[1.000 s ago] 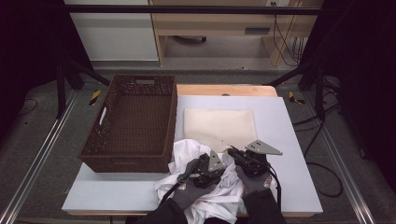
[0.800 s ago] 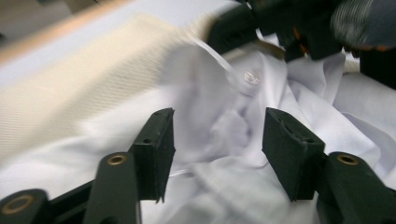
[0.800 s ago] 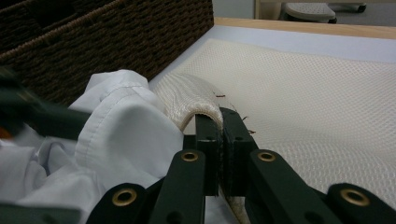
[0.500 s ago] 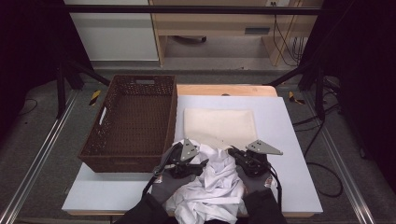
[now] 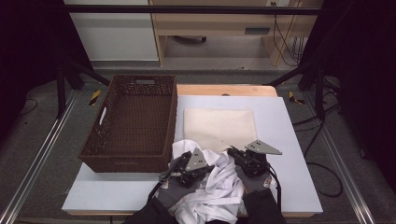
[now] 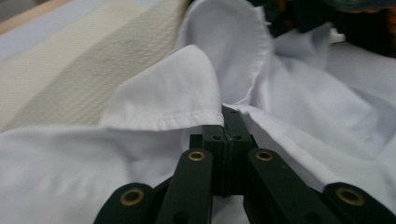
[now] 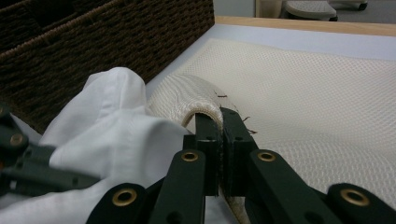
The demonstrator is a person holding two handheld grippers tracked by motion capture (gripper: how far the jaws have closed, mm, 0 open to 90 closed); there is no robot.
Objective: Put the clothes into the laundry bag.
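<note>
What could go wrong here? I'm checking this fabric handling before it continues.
The right gripper is shut on the cream cloth, not only the white garment; lifting could drag the cloth along. The left gripper, whose jaws have just closed, pinches a thin fold of the garment, which might slip. The trailing garment could snag the wicker basket.

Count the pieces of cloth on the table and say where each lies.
2. A cream cloth lies flat right of the wicker basket, its near edge pinched by the right gripper. A crumpled white cloth sits at the near edge, pinched by the left gripper. More may hide underneath.
</note>
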